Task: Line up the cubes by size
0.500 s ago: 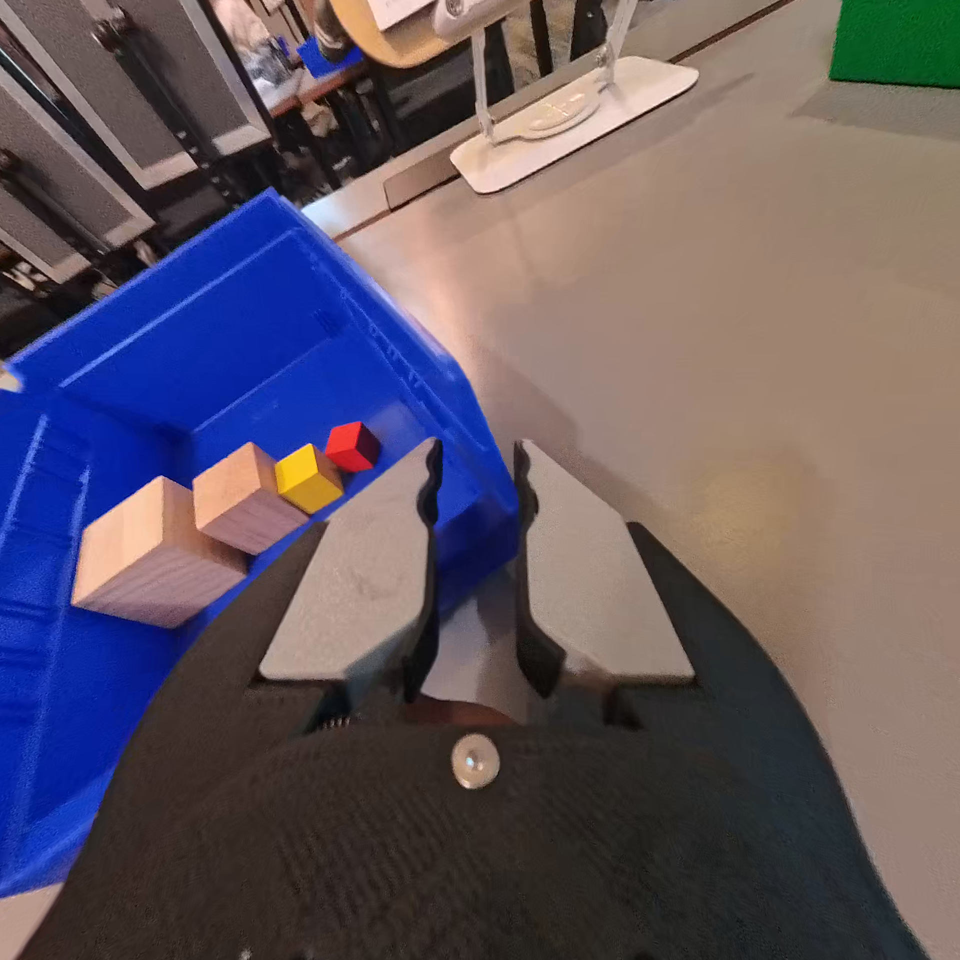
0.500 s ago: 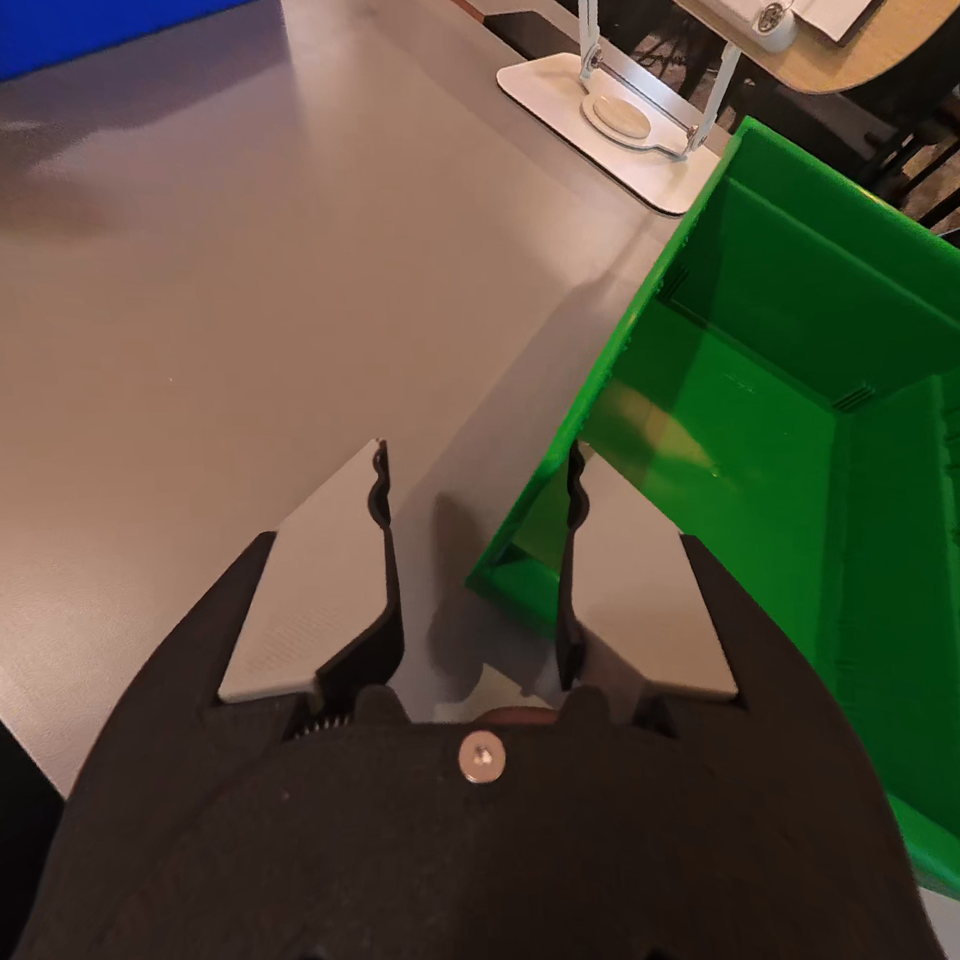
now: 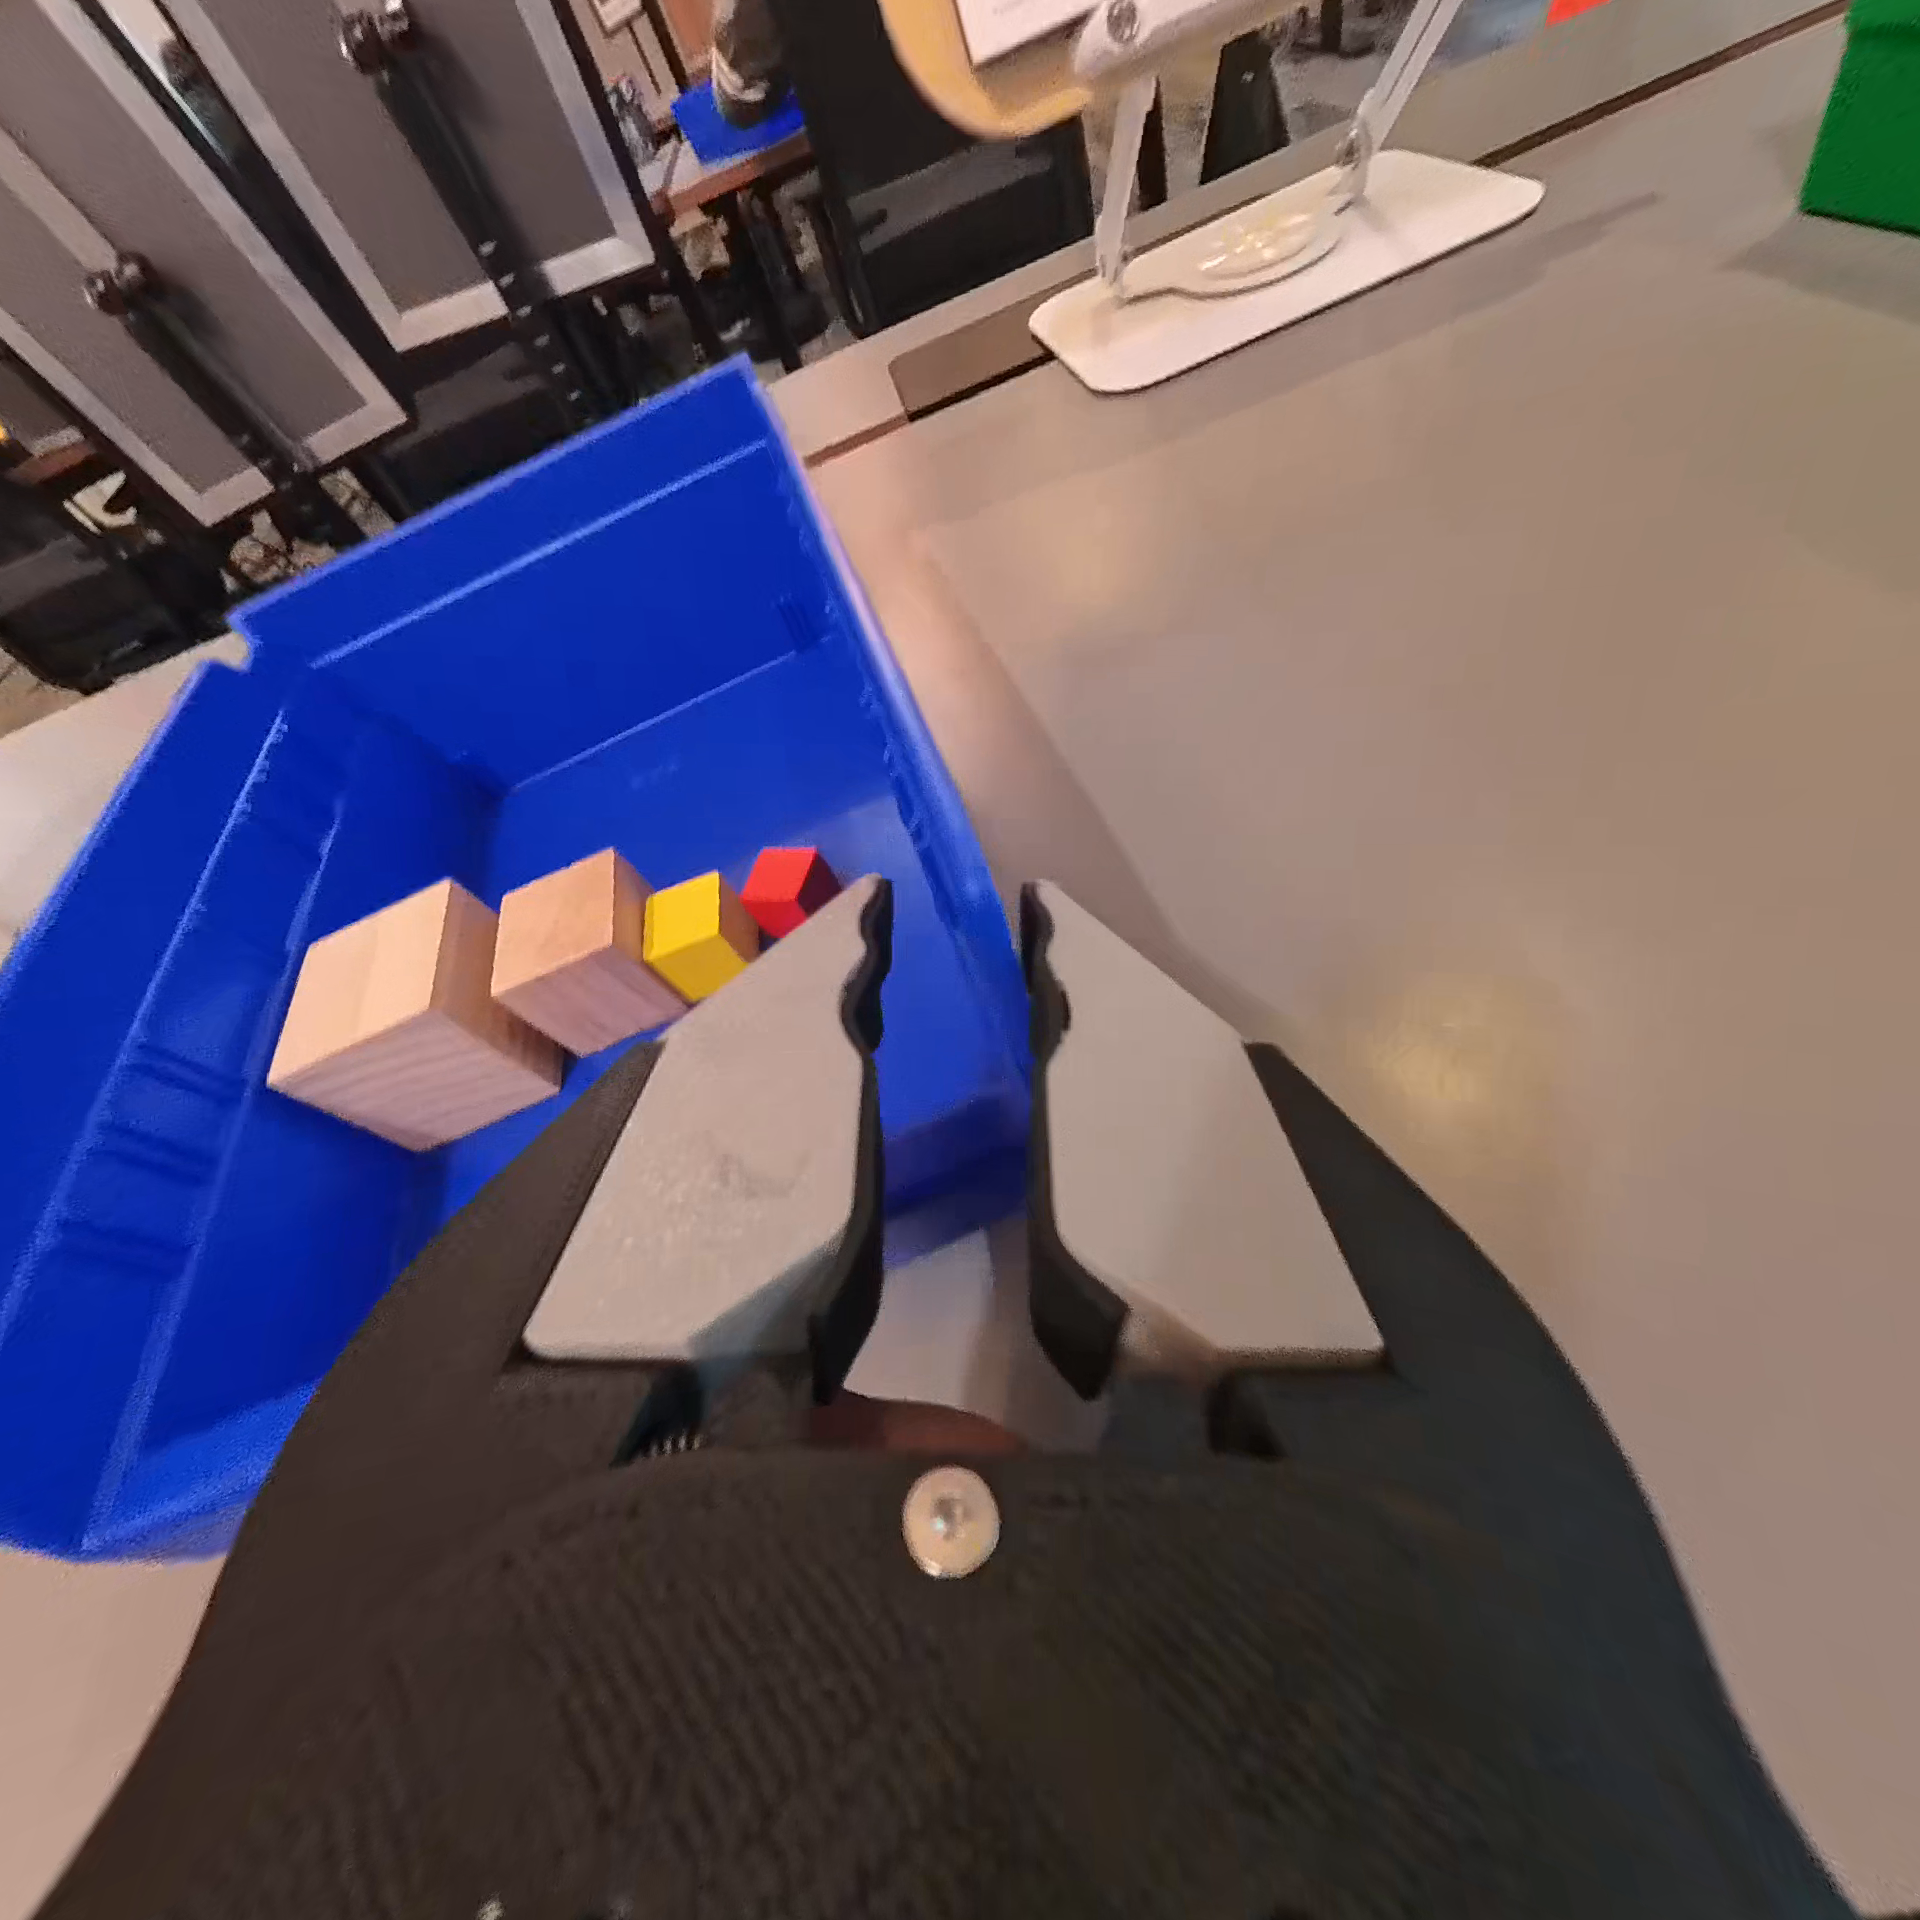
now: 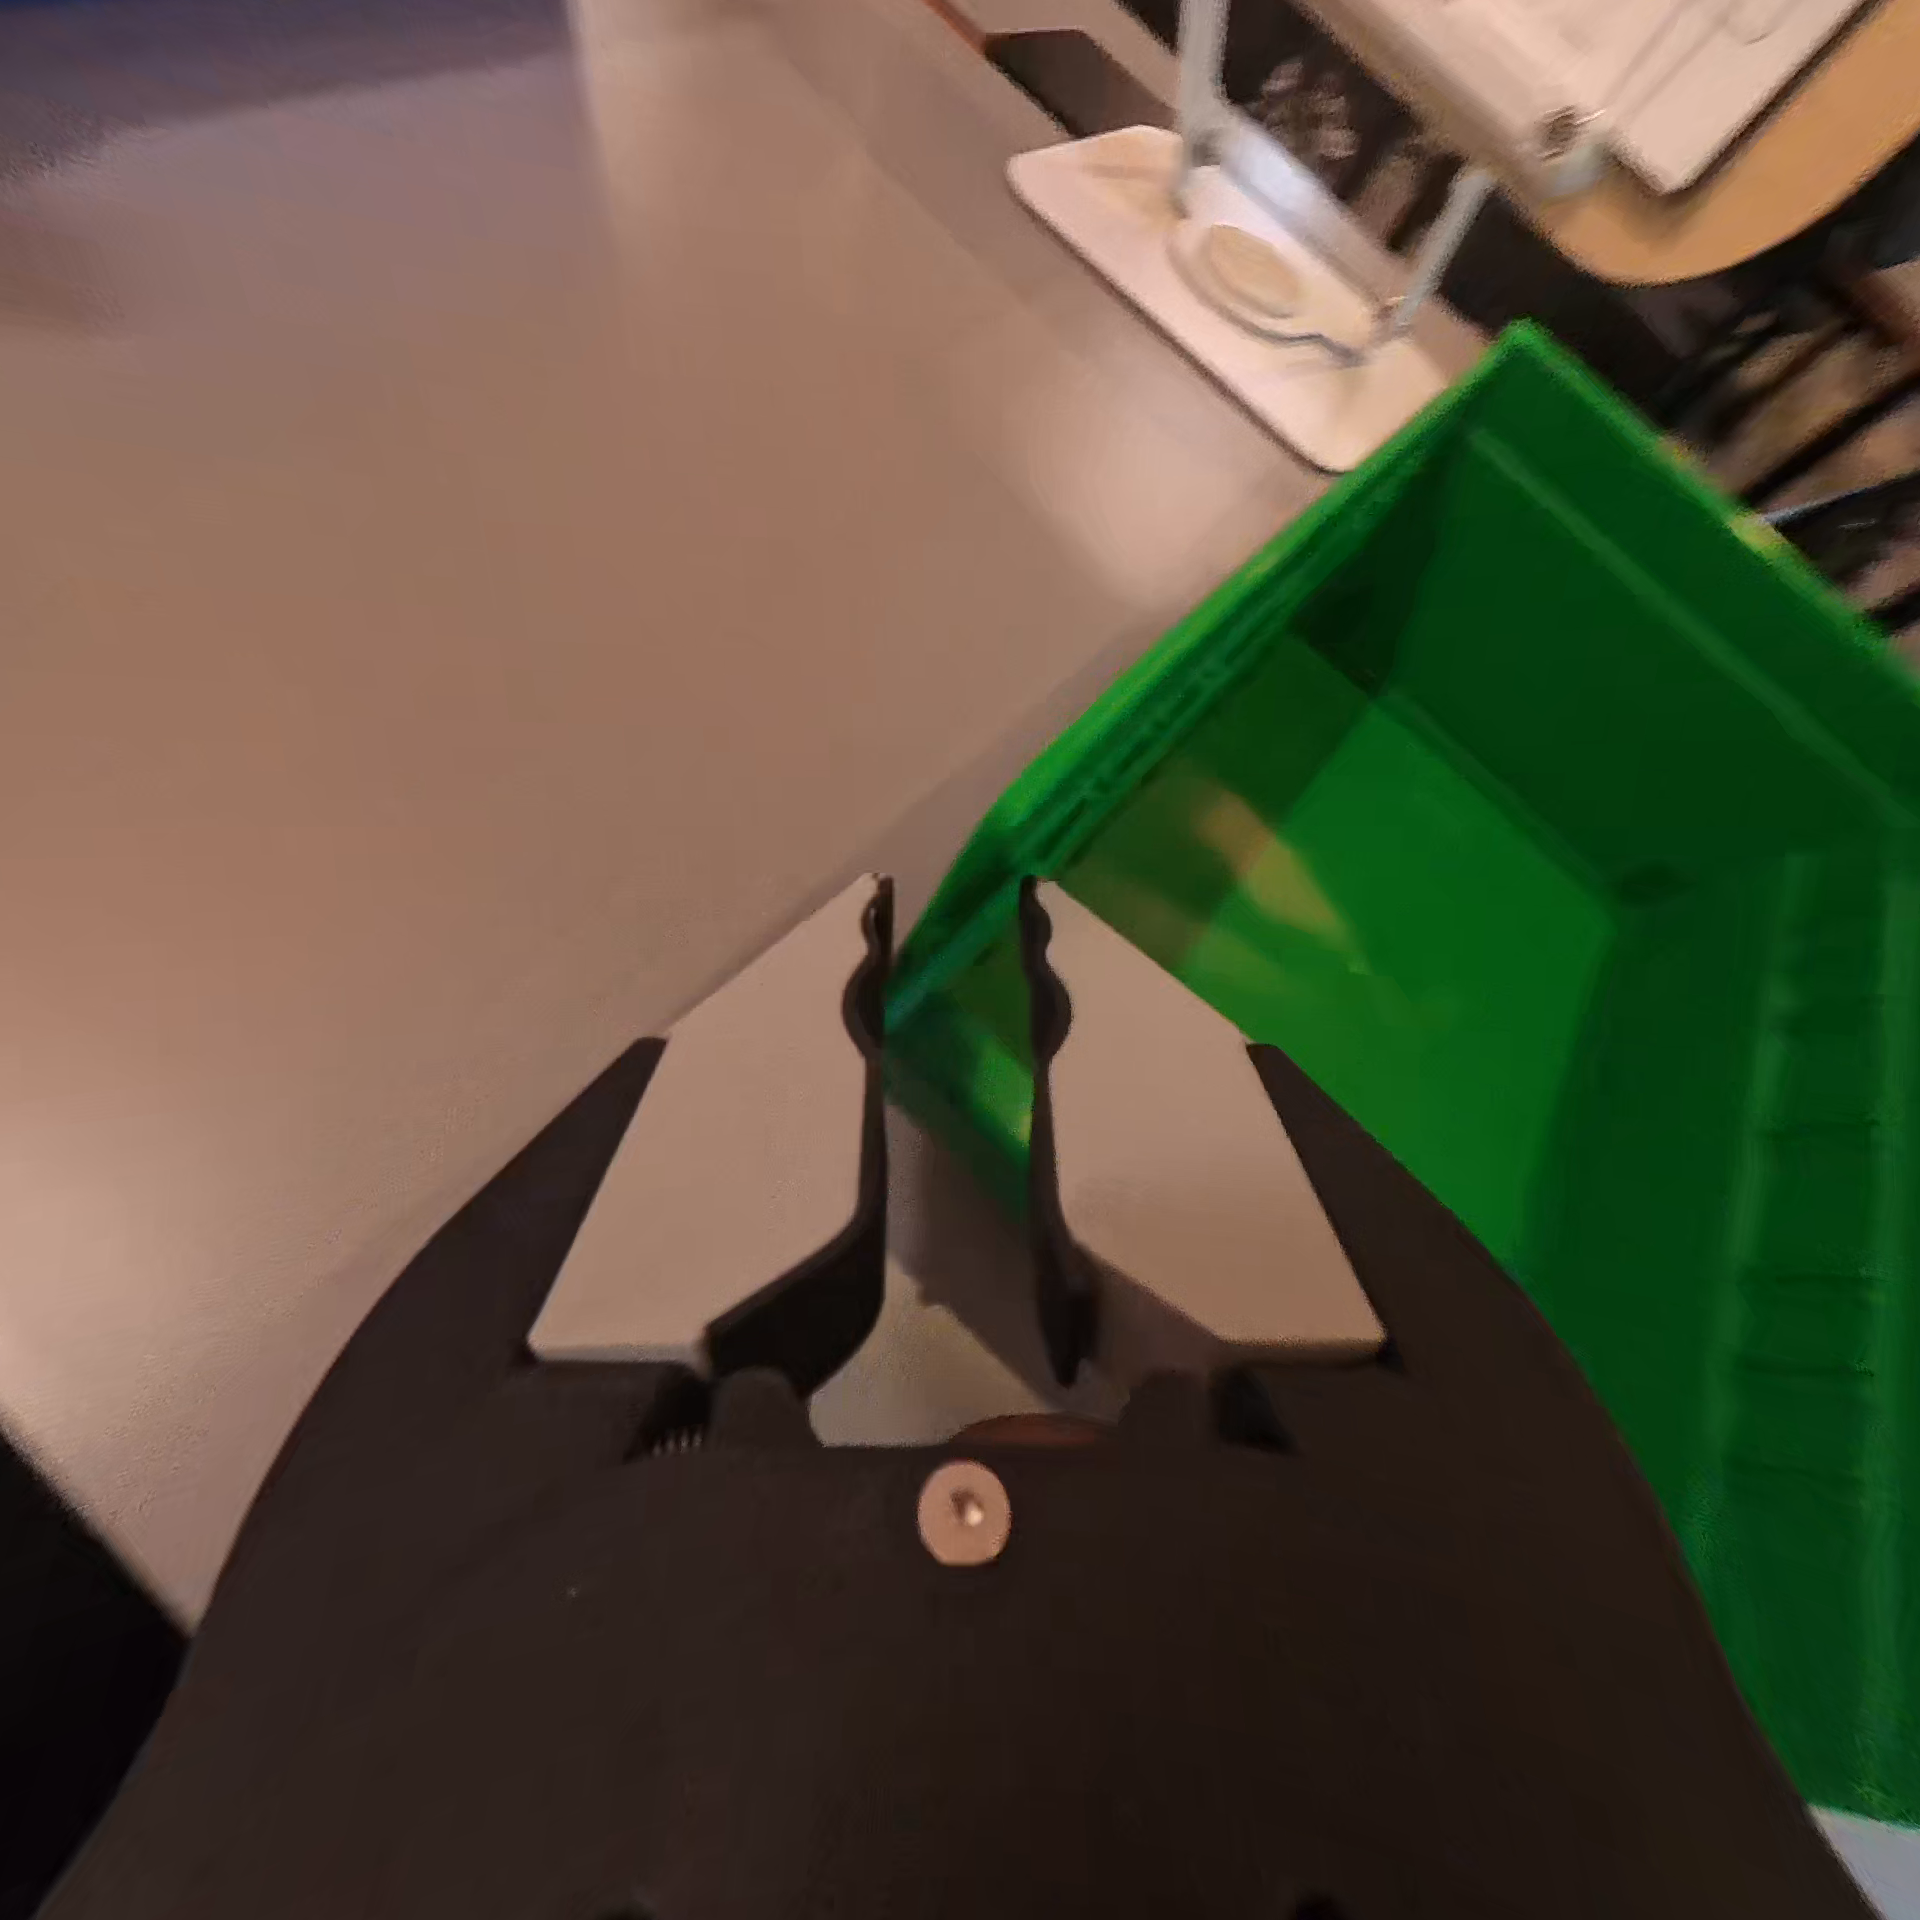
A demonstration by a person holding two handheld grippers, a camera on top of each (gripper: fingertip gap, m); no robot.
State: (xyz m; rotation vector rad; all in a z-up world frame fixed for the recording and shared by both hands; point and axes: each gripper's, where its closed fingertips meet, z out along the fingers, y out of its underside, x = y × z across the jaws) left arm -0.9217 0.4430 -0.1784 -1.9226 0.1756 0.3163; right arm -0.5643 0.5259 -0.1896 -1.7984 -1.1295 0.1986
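Four cubes are seen in a row on the floor of the blue bin [image 3: 582, 665], ordered by size from left to right: the large wooden cube [image 3: 410, 1013], the smaller wooden cube [image 3: 577, 951] touching it, the yellow cube [image 3: 691, 935] just beside that, and the red cube [image 3: 784, 888] at the end, partly hidden behind a fingertip; the bin is set on the grey table [image 3: 1455, 727], near its left edge. The left gripper [image 3: 951, 904] is held above the bin's right wall, its jaws a little apart with nothing between them. In the right wrist view, which is blurred, the right gripper [image 4: 951, 899] is held at the near corner of the green bin [image 4: 1558, 727]; its jaws are likewise a narrow gap apart and nothing is clamped; the bin's corner is seen through the gap. A white stand [image 3: 1299, 260] is placed at the far side of the table, between the two bins.
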